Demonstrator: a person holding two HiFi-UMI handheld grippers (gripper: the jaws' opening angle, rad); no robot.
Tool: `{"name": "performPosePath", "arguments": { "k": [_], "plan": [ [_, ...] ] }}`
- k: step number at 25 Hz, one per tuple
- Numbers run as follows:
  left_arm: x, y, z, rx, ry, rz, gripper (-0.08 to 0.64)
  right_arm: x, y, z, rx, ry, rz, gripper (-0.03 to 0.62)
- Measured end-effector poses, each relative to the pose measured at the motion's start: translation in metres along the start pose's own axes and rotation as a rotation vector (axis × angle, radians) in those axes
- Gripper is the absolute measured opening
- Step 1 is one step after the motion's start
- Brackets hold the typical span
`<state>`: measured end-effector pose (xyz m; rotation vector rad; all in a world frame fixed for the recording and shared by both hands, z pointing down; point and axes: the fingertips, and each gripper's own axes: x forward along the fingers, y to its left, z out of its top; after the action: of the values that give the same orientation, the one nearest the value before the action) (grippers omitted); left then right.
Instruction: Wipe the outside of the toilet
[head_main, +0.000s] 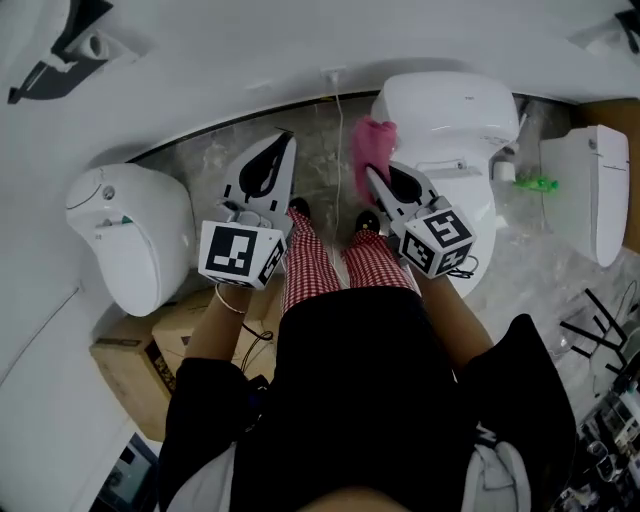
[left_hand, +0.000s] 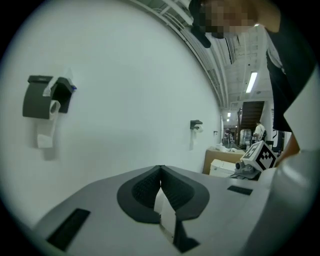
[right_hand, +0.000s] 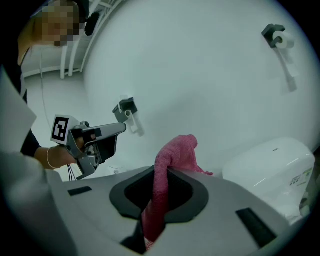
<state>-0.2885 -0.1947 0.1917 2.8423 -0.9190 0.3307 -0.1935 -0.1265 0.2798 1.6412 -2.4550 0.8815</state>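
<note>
Pink, nubbly cloth (right_hand: 176, 152) is pinched in the right gripper (right_hand: 161, 175). Its jaws are closed on the cloth's middle, so one end bunches up beyond the tips and the other trails back toward the handle. Held that way the loose wad leads, which I judge suits pressing it against a curved shell. Just beyond the tips and to their right sits the toilet (right_hand: 272, 160), glossy white and rounded, with a smooth lid. Cloth and toilet look close, but I cannot tell whether they touch. In the head view the wad sits at the toilet's near left edge, so the wipe seems about to begin there.

The left gripper (left_hand: 160, 170) has its ribbed dark pads pressed together on nothing and points at a bare white wall. It is held well off to the left of the right gripper, probably just to keep it out of the way. Further to its left stands a second toilet (head_main: 130, 235), smooth and egg-shaped
</note>
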Motion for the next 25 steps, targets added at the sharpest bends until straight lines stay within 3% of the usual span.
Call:
{"name": "performPosePath", "arguments": {
  "k": [3,8,13,18,25],
  "plan": [
    [0.022,0.011,-0.015,-0.053,0.001,-0.060,0.009,0.027,-0.013,-0.013,0.037,-0.005,-0.071,0.055],
    [0.050,0.038,-0.060,-0.094,0.014,-0.075,0.009,0.073,-0.050,-0.039,0.035,0.012,-0.239,0.055],
    [0.066,0.042,-0.105,-0.126,0.032,-0.087,0.009,0.110,-0.083,-0.060,0.045,0.030,-0.310,0.055],
    [0.064,0.040,-0.138,-0.225,0.037,-0.087,0.009,0.139,-0.119,-0.077,0.086,0.044,-0.374,0.055],
    [0.056,0.057,-0.162,-0.273,0.061,-0.065,0.009,0.181,-0.159,-0.082,0.099,0.086,-0.466,0.055]
  ]
}}
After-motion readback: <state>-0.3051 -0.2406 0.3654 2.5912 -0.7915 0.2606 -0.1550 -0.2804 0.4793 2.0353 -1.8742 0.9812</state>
